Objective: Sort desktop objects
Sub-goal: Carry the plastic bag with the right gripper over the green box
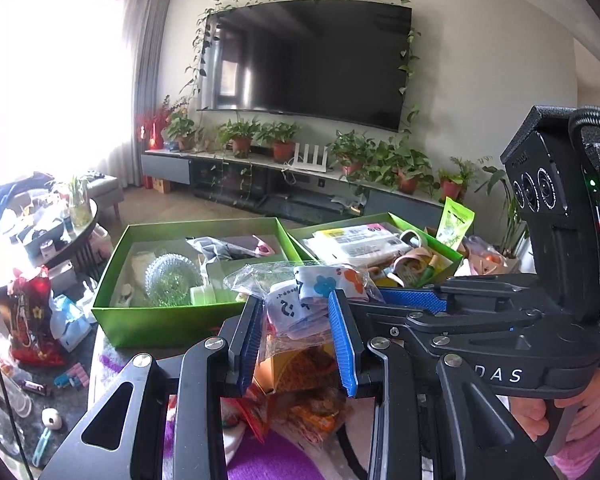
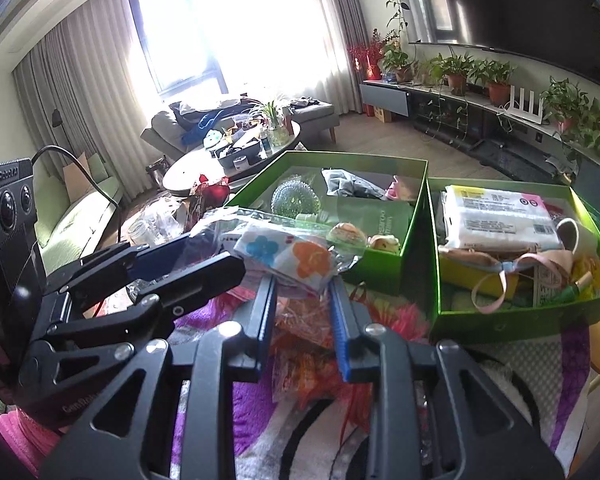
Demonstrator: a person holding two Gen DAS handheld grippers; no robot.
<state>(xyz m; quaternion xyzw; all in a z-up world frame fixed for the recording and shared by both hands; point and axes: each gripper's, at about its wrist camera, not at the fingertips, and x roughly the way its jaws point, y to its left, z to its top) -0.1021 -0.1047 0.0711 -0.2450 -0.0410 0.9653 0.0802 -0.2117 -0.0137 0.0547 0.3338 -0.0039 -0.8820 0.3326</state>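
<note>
A clear plastic bag [image 1: 320,284] holding white cloth with blue and orange flowers hangs in front of two green boxes. My left gripper [image 1: 296,312] is shut on the bag's near part, blue pads pressing both sides. My right gripper [image 2: 302,292] is shut on the same bag [image 2: 288,252], which bulges over its fingertips. Each gripper shows in the other's view: the right one [image 1: 404,300] reaches in from the right, the left one [image 2: 168,256] from the left. The left green box [image 1: 160,328] holds a clear spiky ball [image 1: 168,280]. The right green box [image 2: 500,324] holds a white packet [image 2: 500,216] and ribbons.
Snack packets [image 1: 300,376] lie under the bag on a purple patterned cloth [image 2: 228,408]. A round coffee table [image 2: 204,164] with clutter stands to the left, a red bag [image 1: 32,320] beside it. A TV stand with potted plants [image 1: 280,144] runs along the far wall. A hand [image 1: 540,416] holds the right gripper.
</note>
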